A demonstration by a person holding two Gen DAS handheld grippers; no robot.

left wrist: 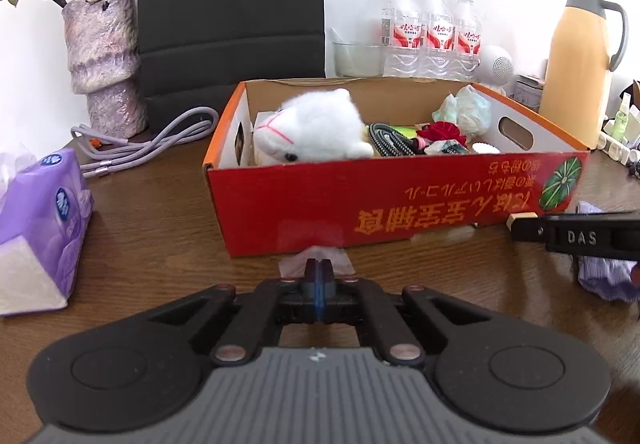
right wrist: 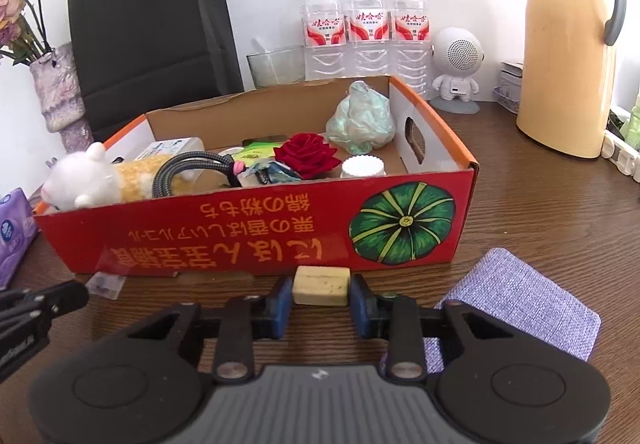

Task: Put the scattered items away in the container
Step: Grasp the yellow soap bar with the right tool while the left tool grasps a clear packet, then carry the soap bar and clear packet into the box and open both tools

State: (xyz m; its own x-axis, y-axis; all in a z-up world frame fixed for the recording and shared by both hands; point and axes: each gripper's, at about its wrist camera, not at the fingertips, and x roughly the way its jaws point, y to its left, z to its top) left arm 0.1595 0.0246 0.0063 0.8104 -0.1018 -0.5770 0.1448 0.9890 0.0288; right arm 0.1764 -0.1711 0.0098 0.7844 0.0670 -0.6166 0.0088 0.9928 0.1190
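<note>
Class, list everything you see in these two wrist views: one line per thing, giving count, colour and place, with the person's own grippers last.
cardboard box: one, red outside, mid-table
plush toy: one, white, box's left end
rose: one, red, in box
braided cable: one, grey, in box
crumpled bag: one, pale green, box's right end
water bottles: three, clear, behind box
jug: one, yellow, back right
vase: one, purple, back left
tissue pack: one, purple, left
cloth: one, lilac, right of box
plastic packet: one, clear, before box
block: one, cream, before box
left gripper: shut on plastic packet
right gripper: shut on block
</note>
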